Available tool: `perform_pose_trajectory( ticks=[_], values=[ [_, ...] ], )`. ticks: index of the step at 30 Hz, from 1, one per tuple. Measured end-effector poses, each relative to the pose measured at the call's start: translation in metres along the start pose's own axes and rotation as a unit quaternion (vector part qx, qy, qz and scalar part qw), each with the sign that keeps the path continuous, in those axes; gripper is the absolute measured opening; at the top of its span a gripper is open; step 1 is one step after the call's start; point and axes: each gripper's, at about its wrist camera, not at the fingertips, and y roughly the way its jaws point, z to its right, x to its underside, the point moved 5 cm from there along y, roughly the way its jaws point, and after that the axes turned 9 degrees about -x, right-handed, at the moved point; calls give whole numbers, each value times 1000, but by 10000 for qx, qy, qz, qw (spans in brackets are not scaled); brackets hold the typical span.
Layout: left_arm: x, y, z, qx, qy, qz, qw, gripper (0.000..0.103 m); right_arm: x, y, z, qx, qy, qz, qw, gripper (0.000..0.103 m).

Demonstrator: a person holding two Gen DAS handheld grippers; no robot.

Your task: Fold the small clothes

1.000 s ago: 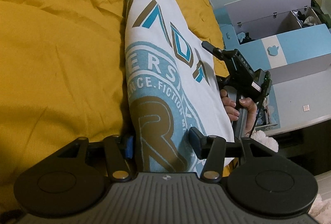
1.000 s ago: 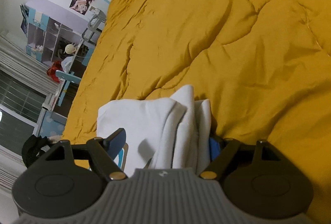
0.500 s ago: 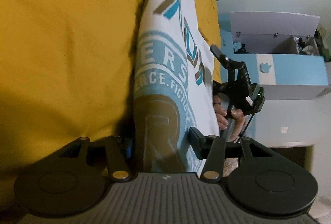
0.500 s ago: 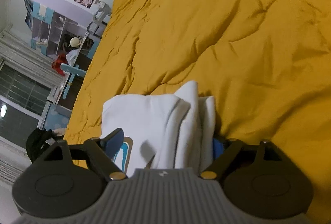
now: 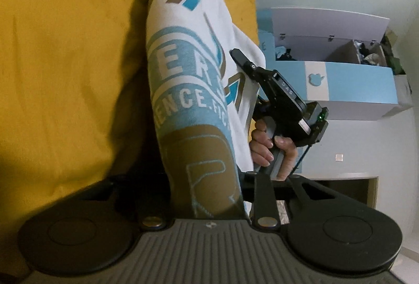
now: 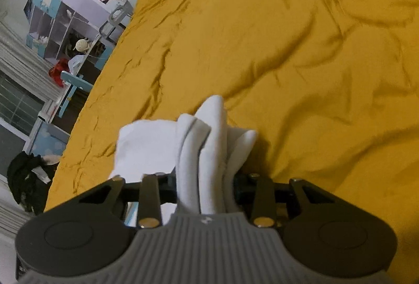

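A small white T-shirt [image 5: 188,53] with a blue and brown print is stretched between my two grippers, lifted off the yellow bedspread [image 5: 65,61]. My left gripper [image 5: 207,179] is shut on one end of it; the cloth runs up from between the jaws. My right gripper [image 6: 207,179] is shut on the other end, where the white folds [image 6: 204,142] bunch between the jaws. The right gripper and the hand holding it also show in the left wrist view [image 5: 277,100], beside the shirt.
The yellow bedspread [image 6: 301,48] fills most of both views. A blue and white toy chest [image 5: 340,79] with its lid up stands past the bed's edge. Shelves [image 6: 60,22], a blue chair [image 6: 73,85] and a window lie beyond the other side.
Both grippers have closed tight on the shirt's ends; the jaws were wider before. The shirt has been lifted and pulled nearer, now bunched narrower.
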Motion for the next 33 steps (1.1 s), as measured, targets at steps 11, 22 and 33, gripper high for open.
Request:
perform_pose_trajectory(
  ticks=[11, 22, 33],
  values=[
    [-7, -87, 46, 75, 999, 756, 9921, 30, -23, -21, -150, -308, -1264, 266, 9911, 27],
    [-7, -244, -10, -554, 708, 2025, 9752, 30, 12, 129, -267, -1585, -1184, -24, 9802, 27],
    [-2, -230, -125, -665, -423, 1764, 9812, 36, 82, 272, -217, -614, -1252, -1074, 9844, 29]
  ],
)
